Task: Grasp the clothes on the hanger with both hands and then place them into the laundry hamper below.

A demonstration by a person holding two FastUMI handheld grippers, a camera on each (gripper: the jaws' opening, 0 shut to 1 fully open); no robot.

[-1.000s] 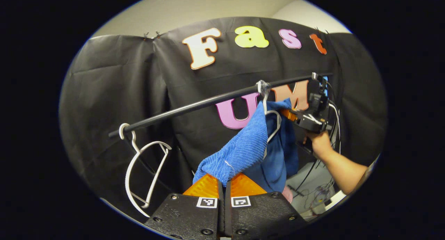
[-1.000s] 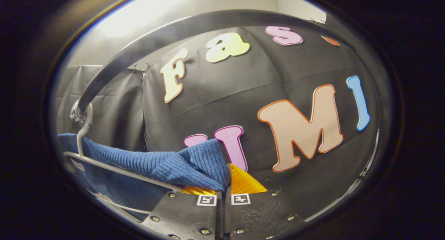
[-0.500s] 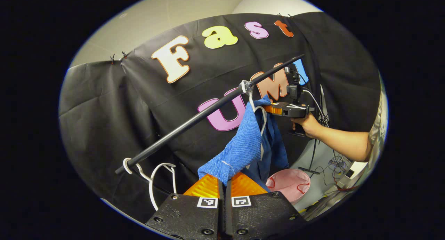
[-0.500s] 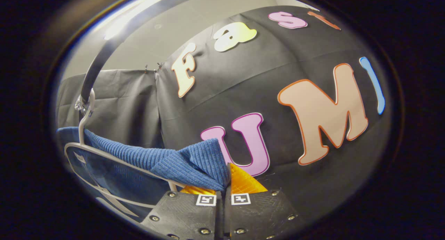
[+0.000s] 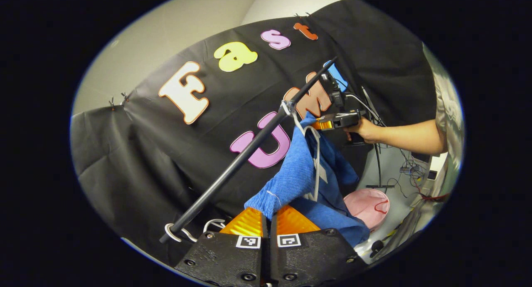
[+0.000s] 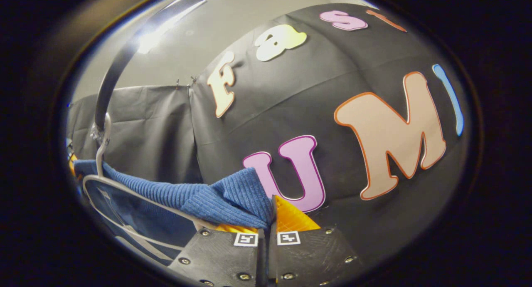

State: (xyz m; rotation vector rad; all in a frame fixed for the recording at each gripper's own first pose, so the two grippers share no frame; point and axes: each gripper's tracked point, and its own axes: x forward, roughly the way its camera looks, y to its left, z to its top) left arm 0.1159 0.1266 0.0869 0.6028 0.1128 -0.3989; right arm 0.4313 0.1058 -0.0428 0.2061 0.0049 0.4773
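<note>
while both tongs (image 5: 269, 214) clamped on garment (image 5: 297, 176)

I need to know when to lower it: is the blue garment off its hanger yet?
Not yet. The blue garment still drapes over the white hanger, whose hook sits on the black rail.

Both views look up along their fingers at the rail (image 5: 249, 149), sharing the blue garment (image 6: 199, 197).

My right gripper (image 6: 268, 214) pinches a fold of the blue ribbed garment (image 6: 216, 195) between both fingers. The cloth drapes leftward over a white hanger (image 6: 124, 189), whose hook hangs on the dark rail (image 6: 120, 62) curving overhead.
</note>
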